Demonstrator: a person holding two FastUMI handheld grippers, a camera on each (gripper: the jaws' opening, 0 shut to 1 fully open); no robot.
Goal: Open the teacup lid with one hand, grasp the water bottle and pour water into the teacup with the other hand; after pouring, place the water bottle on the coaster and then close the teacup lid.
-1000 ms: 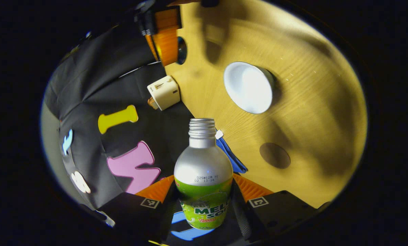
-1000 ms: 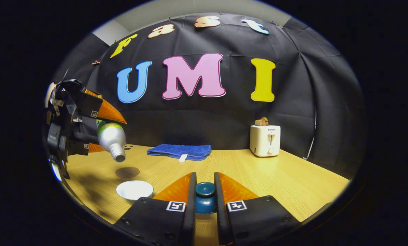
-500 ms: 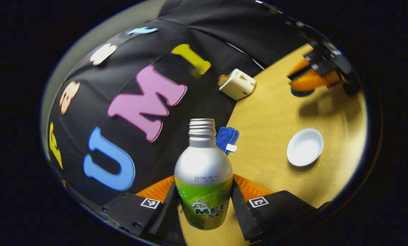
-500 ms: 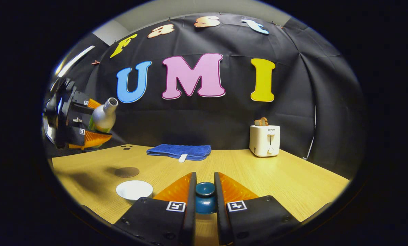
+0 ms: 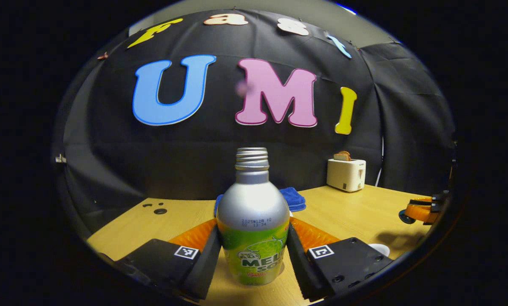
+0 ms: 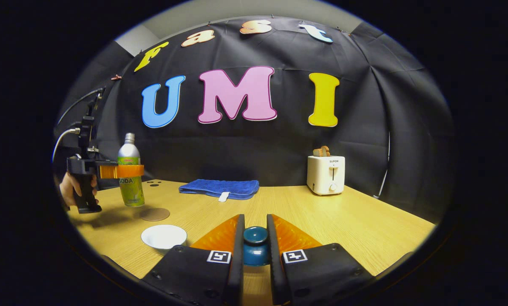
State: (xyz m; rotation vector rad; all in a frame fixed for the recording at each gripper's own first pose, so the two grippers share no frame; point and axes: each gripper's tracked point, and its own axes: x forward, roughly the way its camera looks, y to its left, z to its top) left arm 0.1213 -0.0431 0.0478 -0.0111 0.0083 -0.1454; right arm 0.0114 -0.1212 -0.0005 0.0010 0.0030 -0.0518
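Left gripper [image 5: 254,242] has its jaws clamped on the upright bottle [image 5: 253,221], hanging just above the coaster [image 6: 154,214], probably to set it down. Right gripper [image 6: 255,238] pinches the lid [image 6: 255,246], keeping the teacup [image 6: 163,236] open.

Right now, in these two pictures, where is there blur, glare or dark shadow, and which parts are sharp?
Left gripper view: the bottle is sharp, with a soft sheen on its shoulder; the far toaster is slightly soft. Right gripper view: table evenly lit, lid sharp between the fingers; dim at the left edge, where a shadow lies under the left hand-held gripper; straight lines bow in both views.
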